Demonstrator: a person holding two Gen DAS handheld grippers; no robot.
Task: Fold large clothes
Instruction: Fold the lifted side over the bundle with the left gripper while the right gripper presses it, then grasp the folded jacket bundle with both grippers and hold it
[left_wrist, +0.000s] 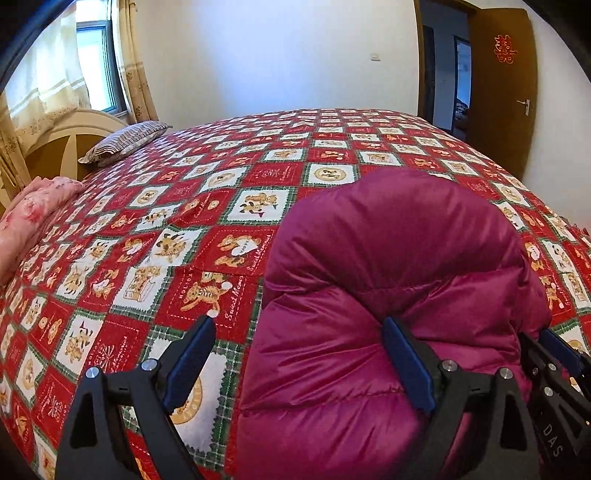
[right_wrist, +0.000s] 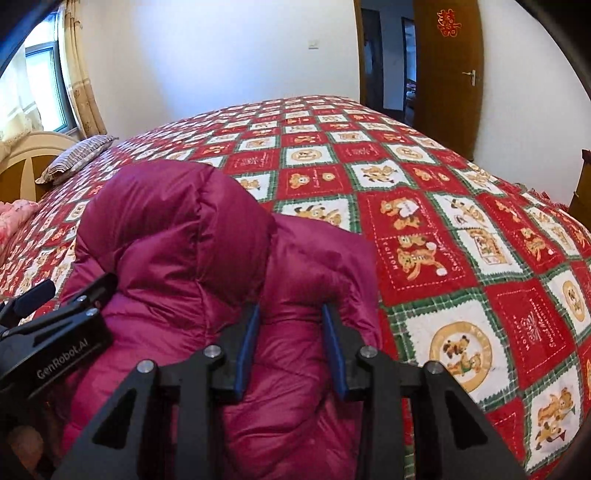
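A puffy magenta down jacket (left_wrist: 388, 280) lies bunched on the bed's red patchwork cover (left_wrist: 184, 206). My left gripper (left_wrist: 299, 332) is open wide: its right finger presses against the jacket's near left part, its left finger is over the cover. In the right wrist view the jacket (right_wrist: 192, 236) fills the lower left. My right gripper (right_wrist: 290, 314) has its jaws partly closed around a fold of the jacket's near right part, with the fabric pinched between the blue pads (right_wrist: 247, 343). The left gripper's body (right_wrist: 48, 332) shows at the left edge there.
A striped pillow (left_wrist: 125, 142) and a pink folded quilt (left_wrist: 33, 218) lie at the headboard (left_wrist: 62, 133) on the left. A window with curtains (left_wrist: 92, 66) is at the far left. A brown door (left_wrist: 502, 85) stands open at the far right.
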